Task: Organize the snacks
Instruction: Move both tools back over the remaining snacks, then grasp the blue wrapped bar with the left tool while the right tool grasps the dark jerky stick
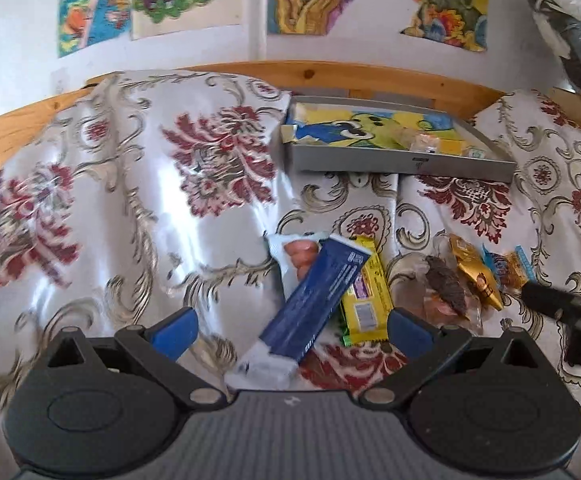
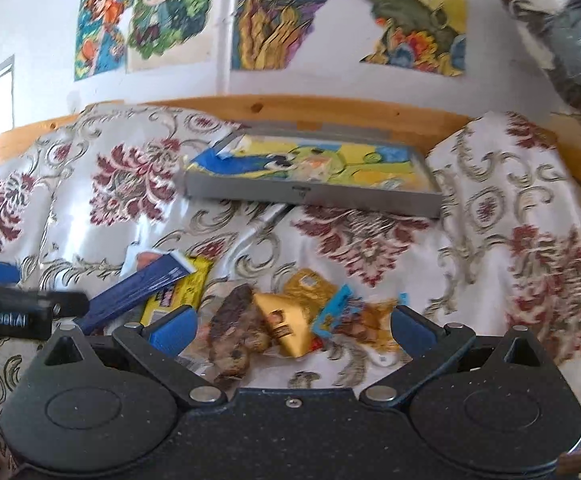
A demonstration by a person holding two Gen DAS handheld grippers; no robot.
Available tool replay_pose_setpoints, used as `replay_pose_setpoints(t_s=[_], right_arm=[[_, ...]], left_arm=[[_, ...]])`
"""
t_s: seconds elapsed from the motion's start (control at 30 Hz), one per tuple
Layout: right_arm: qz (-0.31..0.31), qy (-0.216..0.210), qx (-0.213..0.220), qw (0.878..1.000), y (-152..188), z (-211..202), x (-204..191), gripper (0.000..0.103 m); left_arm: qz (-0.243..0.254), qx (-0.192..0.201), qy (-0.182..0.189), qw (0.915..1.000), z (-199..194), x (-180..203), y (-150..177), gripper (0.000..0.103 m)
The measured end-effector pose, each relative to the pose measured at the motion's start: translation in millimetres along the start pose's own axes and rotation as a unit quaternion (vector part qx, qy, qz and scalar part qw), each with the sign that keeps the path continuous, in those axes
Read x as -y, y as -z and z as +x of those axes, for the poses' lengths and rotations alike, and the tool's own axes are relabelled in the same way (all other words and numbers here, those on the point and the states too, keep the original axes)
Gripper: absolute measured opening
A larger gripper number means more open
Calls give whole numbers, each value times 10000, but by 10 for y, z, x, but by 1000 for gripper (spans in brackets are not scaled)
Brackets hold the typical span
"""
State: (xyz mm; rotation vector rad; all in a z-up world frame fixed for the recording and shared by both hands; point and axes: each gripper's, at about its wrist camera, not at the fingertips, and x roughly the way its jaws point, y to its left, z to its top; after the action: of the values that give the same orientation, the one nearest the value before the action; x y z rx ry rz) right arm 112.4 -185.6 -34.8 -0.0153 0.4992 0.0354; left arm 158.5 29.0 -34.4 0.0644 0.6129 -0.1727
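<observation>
Snacks lie in a loose heap on a floral bedspread. My left gripper is open, its blue pads wide apart on either side of a dark blue bar that rests on a white packet and a yellow bar. My right gripper is open too, hovering over a brown wrapped snack, a gold wedge and a blue-and-orange candy. Neither gripper holds anything. A shallow grey box with a cartoon lining sits farther back and has small packets inside.
A wooden bed rail runs behind the box, under a wall with colourful posters. The left gripper's body shows at the left edge of the right wrist view. Bundled dark fabric hangs at the upper right.
</observation>
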Motion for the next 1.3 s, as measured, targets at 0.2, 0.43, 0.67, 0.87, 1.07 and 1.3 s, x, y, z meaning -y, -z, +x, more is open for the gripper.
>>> replay_pose_setpoints(t_s=[0.2,0.43,0.67,0.87,1.07,1.3], right_arm=[[-227,-263,-101,9993,26,264,-191,102],[-412,-419,-269,9979,58,528,-370,90],[-369,-422,-476,9973,109,633,-390,81],[-683,-342,-420,9962,148,652,-481,77],[-917,-310,-441,9943,169,681,-564,71],[-910,-167,-486,9945,166,685,-539,65]], left_arm=[[589,-171,458,9971,308,-52,-111,102],[1125,-199,568,9918,597,16,-88,100],[1081,-384,843,9898,786,-58,-63,90],[985,-529,974,9889,875,-106,-17,76],[902,-607,1071,9883,884,-97,-47,53],[735,-708,960,9901,893,-109,-62,42]])
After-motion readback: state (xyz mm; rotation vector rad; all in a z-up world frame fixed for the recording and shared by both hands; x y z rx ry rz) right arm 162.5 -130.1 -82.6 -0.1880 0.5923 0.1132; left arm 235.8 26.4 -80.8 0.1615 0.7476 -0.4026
